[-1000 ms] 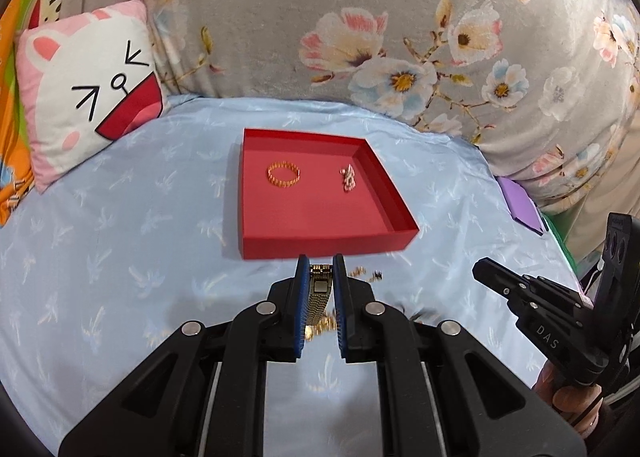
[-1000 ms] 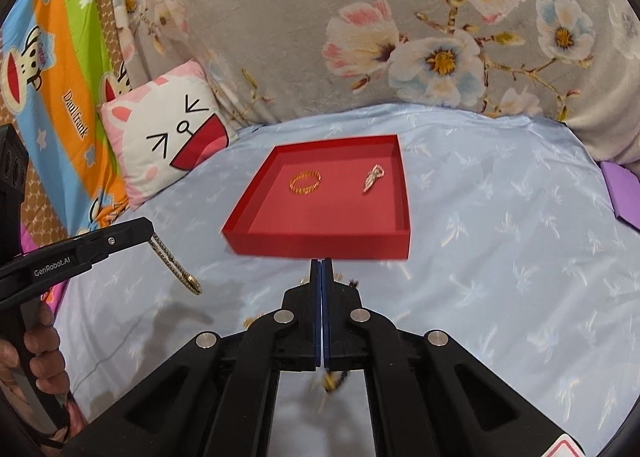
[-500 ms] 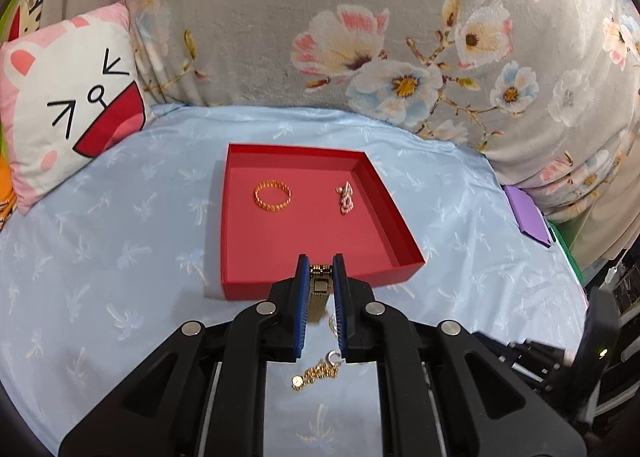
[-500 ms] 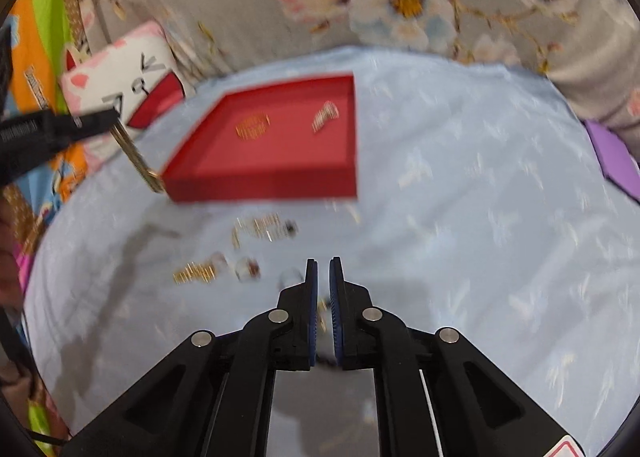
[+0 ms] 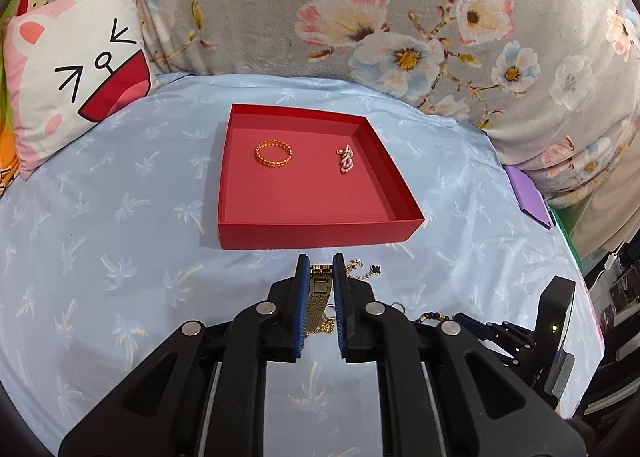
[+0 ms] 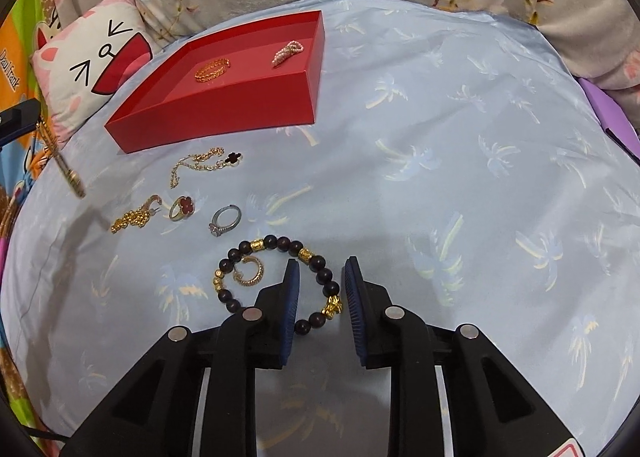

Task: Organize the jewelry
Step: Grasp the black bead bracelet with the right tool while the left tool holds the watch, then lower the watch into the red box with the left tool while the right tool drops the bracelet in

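A red tray [image 5: 316,235] on the blue bedsheet holds a gold chain ring [image 5: 274,153] and a pearl piece [image 5: 346,159]. Just short of the tray's front wall, my left gripper [image 5: 321,261] is shut on a gold watch [image 5: 321,289], whose band hangs down between the fingers. My right gripper [image 6: 322,265] is low over the sheet with its jaws opening. The right side of a dark bead bracelet [image 6: 276,243] with gold beads lies between them, and the pads stand apart from the beads. A gold hoop earring [image 6: 250,273] lies inside the bracelet.
Loose on the sheet before the tray [image 6: 224,113] lie a gold chain with a black clover [image 6: 208,165], a gold earring [image 6: 134,215], a red clover ring [image 6: 182,208] and a silver ring [image 6: 226,219]. A cat pillow [image 5: 76,69] and a floral blanket [image 5: 360,17] lie behind.
My right gripper has dropped toward the sheet, tilted down and parted its jaws around the bead bracelet. The left gripper still grips the watch and has shifted slightly lower.
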